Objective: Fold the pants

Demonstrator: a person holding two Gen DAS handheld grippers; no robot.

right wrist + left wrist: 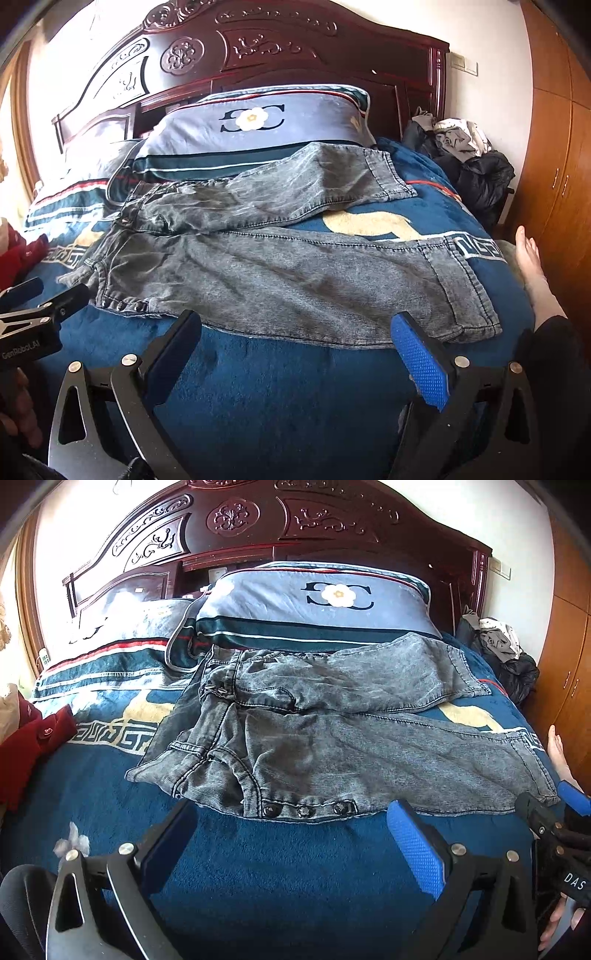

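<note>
The folding is not yet begun, as I judge it: the grey acid-washed denim pants [332, 738] lie spread flat on the dark blue plush bed blanket [277, 867], waist to the left, the two legs apart toward the right, the far leg resting against the blue pillow with a flower emblem [317, 602]. The left gripper [291, 845] and the right gripper [295, 354] both hover just before the near edge, jaws wide apart, holding nothing. All folds remain
</note>
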